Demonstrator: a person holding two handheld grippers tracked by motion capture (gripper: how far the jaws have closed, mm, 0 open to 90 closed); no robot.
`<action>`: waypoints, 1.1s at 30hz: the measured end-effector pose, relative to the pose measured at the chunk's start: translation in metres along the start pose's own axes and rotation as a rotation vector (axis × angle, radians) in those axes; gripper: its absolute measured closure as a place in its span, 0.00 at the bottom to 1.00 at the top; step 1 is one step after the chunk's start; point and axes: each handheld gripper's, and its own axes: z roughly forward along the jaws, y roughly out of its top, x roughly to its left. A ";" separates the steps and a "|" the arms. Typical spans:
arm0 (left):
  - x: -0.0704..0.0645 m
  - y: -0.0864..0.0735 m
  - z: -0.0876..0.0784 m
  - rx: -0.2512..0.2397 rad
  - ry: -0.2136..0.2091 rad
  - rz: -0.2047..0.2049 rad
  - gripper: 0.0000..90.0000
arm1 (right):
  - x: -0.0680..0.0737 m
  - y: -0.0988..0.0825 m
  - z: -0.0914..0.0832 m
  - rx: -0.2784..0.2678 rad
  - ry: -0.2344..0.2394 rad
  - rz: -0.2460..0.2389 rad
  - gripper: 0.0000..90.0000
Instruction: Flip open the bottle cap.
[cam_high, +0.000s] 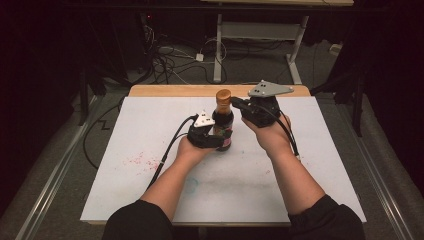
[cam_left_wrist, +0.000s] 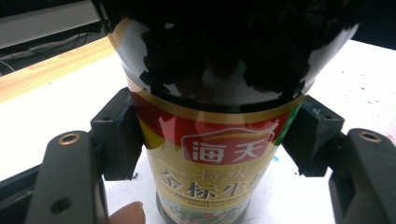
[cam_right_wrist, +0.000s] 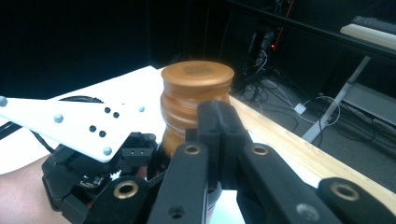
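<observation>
1. I read the left hand-held gripper (cam_left_wrist: 208, 140) as closed on the body of a dark sauce bottle (cam_high: 222, 125): in the left gripper view its two pads press the red-and-gold label (cam_left_wrist: 212, 158) from either side. The bottle stands upright on the white worktop (cam_high: 300, 170), between the two hand-held grippers.

2. The right hand-held gripper (cam_right_wrist: 218, 126) sits just in front of the bottle's brown cap (cam_right_wrist: 196, 93). In the right gripper view its jaws are brought together, with nothing between them, and their tips lie against or just short of the cap's near side; I cannot tell whether they touch.

3. Risk: with the jaws together, the right hand-held gripper cannot take the cap. If it advances as it stands, I judge it pushes the top of the bottle away from itself.

4. Risk: the left hold is low on a tall, glossy bottle. A push or twist at the cap acts well above that hold, so the bottle may tilt or turn between the pads.

5. Risk: the label surface looks smooth. If the cap is tight, I expect the bottle to spin in the left pads rather than the cap loosening.

6. Risk: the left hand-held gripper's white plate (cam_right_wrist: 70, 123) lies just beside the right jaws. A careless approach may knock the two together.
</observation>
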 end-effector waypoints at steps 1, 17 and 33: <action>0.000 0.000 0.000 0.001 0.000 0.001 0.32 | 0.000 0.001 0.000 0.000 0.000 -0.001 1.00; 0.001 0.000 0.000 -0.002 0.000 -0.001 0.32 | -0.002 0.007 0.003 -0.013 -0.012 0.000 1.00; 0.001 0.000 0.000 -0.008 -0.001 -0.004 0.32 | 0.001 0.016 0.004 -0.029 -0.018 -0.013 1.00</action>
